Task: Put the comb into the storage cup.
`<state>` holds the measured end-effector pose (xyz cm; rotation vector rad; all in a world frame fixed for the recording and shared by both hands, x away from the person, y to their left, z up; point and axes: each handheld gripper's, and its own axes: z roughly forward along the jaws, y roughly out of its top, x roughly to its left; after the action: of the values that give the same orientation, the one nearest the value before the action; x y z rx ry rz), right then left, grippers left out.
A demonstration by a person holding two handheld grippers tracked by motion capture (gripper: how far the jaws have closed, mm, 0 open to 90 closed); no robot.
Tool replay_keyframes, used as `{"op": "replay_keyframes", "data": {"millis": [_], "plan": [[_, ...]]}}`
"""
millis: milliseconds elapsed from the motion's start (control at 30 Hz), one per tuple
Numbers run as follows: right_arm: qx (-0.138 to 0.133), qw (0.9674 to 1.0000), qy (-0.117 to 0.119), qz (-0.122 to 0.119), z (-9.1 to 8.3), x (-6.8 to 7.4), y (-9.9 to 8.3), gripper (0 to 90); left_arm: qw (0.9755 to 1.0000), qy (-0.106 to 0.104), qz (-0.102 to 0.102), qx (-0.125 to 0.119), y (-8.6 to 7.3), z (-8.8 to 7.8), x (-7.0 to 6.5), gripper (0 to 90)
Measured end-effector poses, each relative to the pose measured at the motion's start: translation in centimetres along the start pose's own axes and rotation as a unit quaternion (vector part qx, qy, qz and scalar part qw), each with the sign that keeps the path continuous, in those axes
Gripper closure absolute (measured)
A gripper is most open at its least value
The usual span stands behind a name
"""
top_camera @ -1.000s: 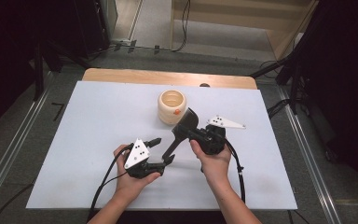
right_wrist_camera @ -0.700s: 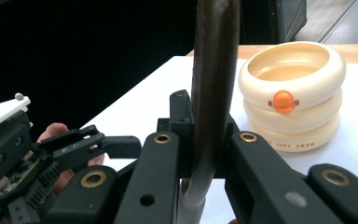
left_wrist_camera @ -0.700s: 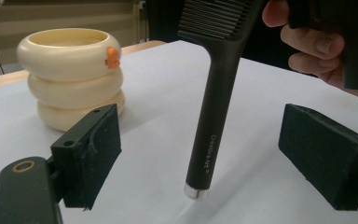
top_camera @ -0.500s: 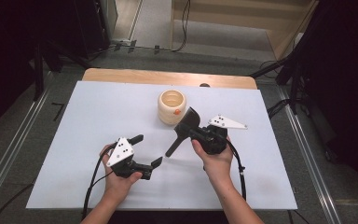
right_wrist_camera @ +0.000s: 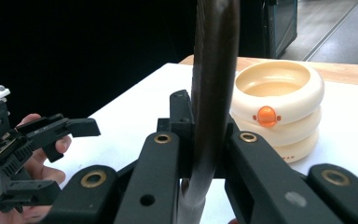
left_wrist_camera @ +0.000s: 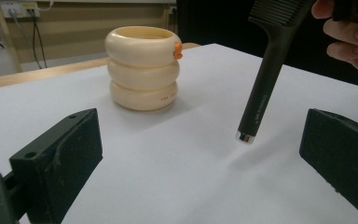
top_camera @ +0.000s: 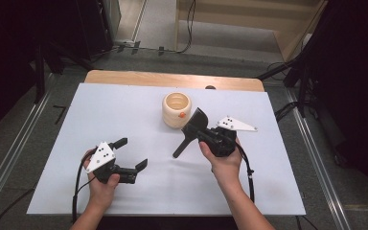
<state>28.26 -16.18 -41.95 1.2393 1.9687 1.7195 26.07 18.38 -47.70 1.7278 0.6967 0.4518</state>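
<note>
My right gripper [top_camera: 202, 137] is shut on a black comb [top_camera: 192, 129], held just right of the table's middle. The comb's toothed head points toward a cream ribbed cup [top_camera: 176, 109]; its handle slants down to the left above the surface. In the right gripper view the comb [right_wrist_camera: 214, 70] stands clamped between the jaws of my right gripper [right_wrist_camera: 205, 154], the cup [right_wrist_camera: 279, 107] with an orange dot behind it. My left gripper [top_camera: 132, 153] stands open at the front left. In its own view the left gripper [left_wrist_camera: 200, 158] frames bare table, with the comb handle [left_wrist_camera: 261, 93] and cup [left_wrist_camera: 142, 67] beyond.
A white board [top_camera: 100, 110] covers the table, and a wooden strip [top_camera: 172, 79] runs along its far edge. Dark stands and cables surround the table on the floor. The other hand's gripper [right_wrist_camera: 51, 130] appears at the left of the right gripper view.
My left gripper has drawn back left and toward the person, away from the comb's handle, and stays open. The right gripper and comb have hardly moved.
</note>
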Motion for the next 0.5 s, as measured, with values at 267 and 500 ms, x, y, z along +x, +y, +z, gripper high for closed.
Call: {"op": "replay_keyframes", "data": {"millis": [267,500], "plan": [[-0.004,0.9999,-0.005,-0.009,0.0,-0.1,0.4,83.4,0.9998,0.021,-0.002,0.002,-0.5,-1.9,1.4,0.0],[-0.007,0.9998,-0.009,-0.015,0.0,-0.3,0.8,83.4,0.9995,0.032,-0.003,0.003,-0.9,-3.2,2.2,0.0]]}}
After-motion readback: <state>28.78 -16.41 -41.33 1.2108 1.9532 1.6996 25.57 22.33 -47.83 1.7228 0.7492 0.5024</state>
